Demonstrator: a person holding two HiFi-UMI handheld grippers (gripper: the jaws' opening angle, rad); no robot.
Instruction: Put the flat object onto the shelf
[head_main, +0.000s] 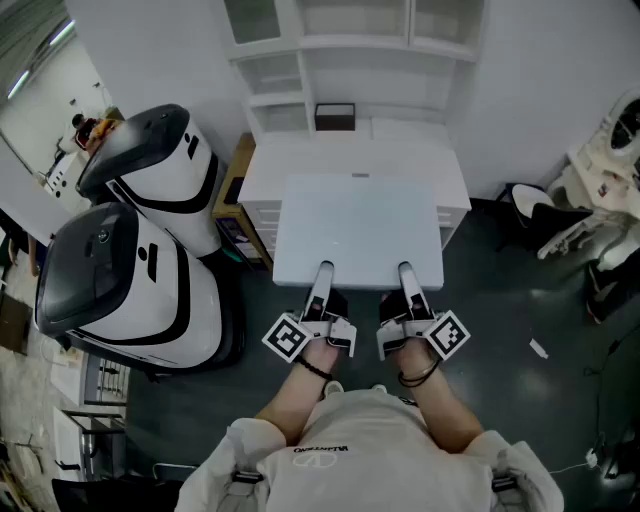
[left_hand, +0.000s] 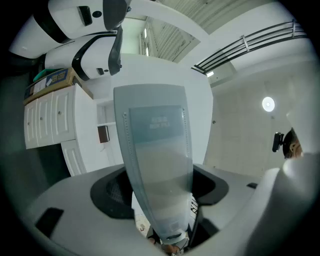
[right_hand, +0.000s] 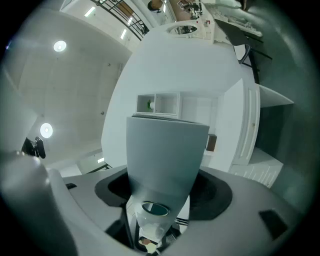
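The flat object (head_main: 360, 230) is a pale blue-white panel held level in the air over the front of a white cabinet (head_main: 300, 160). My left gripper (head_main: 324, 272) grips its near edge on the left, and my right gripper (head_main: 406, 270) grips the same edge on the right. In the left gripper view the panel (left_hand: 155, 150) runs away edge-on between the jaws of the left gripper (left_hand: 160, 200). In the right gripper view the panel (right_hand: 167, 155) does the same in the right gripper (right_hand: 162, 200). The white shelf unit (head_main: 355, 60) stands behind the cabinet.
A small dark box (head_main: 335, 116) sits on a low shelf at the back. Two large white and black machines (head_main: 150, 170) (head_main: 120, 290) stand close on the left. More white equipment (head_main: 615, 145) is at the right, and dark floor (head_main: 520, 300) lies around the cabinet.
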